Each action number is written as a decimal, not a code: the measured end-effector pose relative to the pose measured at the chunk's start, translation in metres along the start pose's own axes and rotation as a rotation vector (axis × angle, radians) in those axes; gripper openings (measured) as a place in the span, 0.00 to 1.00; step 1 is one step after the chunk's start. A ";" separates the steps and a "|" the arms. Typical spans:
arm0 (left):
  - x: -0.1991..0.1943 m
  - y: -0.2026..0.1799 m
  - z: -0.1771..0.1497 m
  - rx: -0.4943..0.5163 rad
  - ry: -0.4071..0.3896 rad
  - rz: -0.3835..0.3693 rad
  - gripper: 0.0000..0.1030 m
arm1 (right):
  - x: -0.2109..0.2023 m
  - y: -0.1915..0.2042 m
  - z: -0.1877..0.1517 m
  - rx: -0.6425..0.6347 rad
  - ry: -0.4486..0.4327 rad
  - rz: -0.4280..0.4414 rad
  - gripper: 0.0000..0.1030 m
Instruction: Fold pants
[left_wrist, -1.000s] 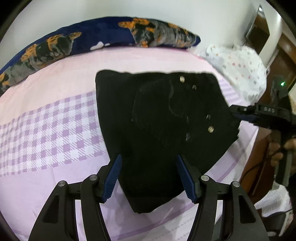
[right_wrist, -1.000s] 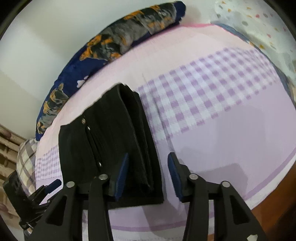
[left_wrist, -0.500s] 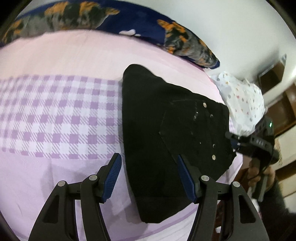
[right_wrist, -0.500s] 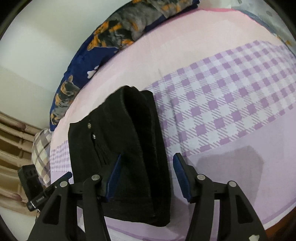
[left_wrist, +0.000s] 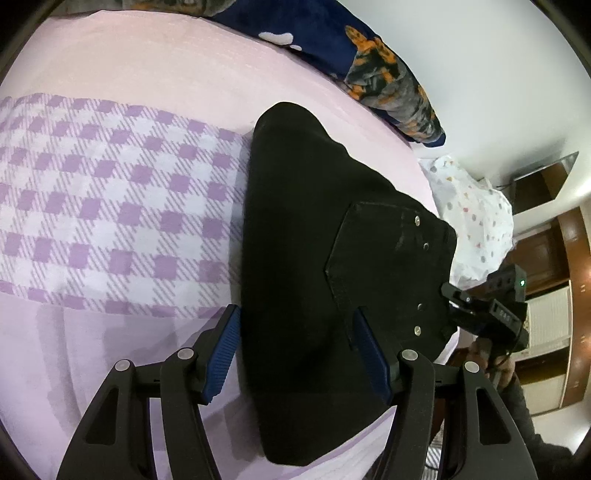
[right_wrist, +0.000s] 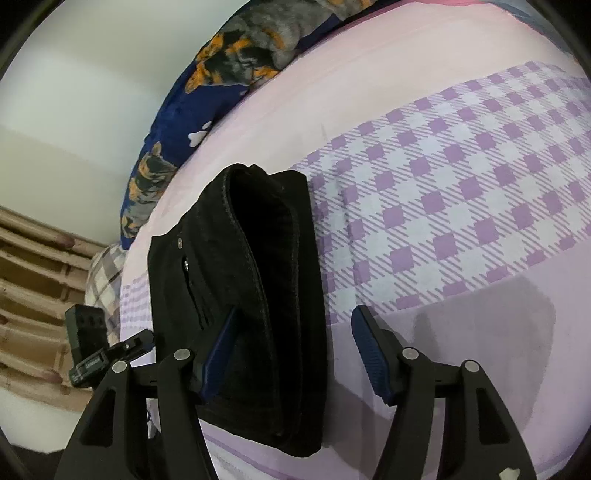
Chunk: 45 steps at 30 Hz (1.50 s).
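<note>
Lying folded into a compact stack at frame centre on the bed (left_wrist: 110, 92), the pants (left_wrist: 314, 258) look nearly done; left gripper (left_wrist: 295, 354) stands open, empty, right gripper (right_wrist: 291, 354) has just been opening, pants edge between its jaws, ungripped.

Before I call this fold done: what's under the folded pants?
The folded black pants lie on the pink and purple checked bedsheet. Whatever is directly beneath the pants is covered.

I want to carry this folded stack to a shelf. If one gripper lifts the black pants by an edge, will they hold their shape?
Probably not. The black pants lie in several loose layers, open at the side, so they would likely sag and unfold. The thick denim-like cloth looks fairly heavy and not slippery.
</note>
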<state>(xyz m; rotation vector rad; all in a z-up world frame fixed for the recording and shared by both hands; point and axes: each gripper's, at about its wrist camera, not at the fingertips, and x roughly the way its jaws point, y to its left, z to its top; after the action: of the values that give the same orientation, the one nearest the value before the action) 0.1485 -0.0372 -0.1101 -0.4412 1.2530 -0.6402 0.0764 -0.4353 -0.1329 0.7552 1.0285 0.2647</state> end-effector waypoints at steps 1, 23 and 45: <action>0.001 0.000 0.001 0.000 0.001 -0.009 0.61 | 0.001 -0.001 0.001 -0.004 0.005 0.016 0.59; 0.017 -0.016 0.012 0.109 -0.061 -0.038 0.50 | 0.033 0.001 0.020 0.002 0.051 0.185 0.33; 0.025 -0.055 0.008 0.220 -0.084 0.272 0.22 | 0.026 0.030 0.014 0.086 -0.029 0.047 0.23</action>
<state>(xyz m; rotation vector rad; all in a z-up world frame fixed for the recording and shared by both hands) 0.1496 -0.0953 -0.0914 -0.1107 1.1241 -0.5143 0.1064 -0.4056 -0.1260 0.8597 1.0006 0.2505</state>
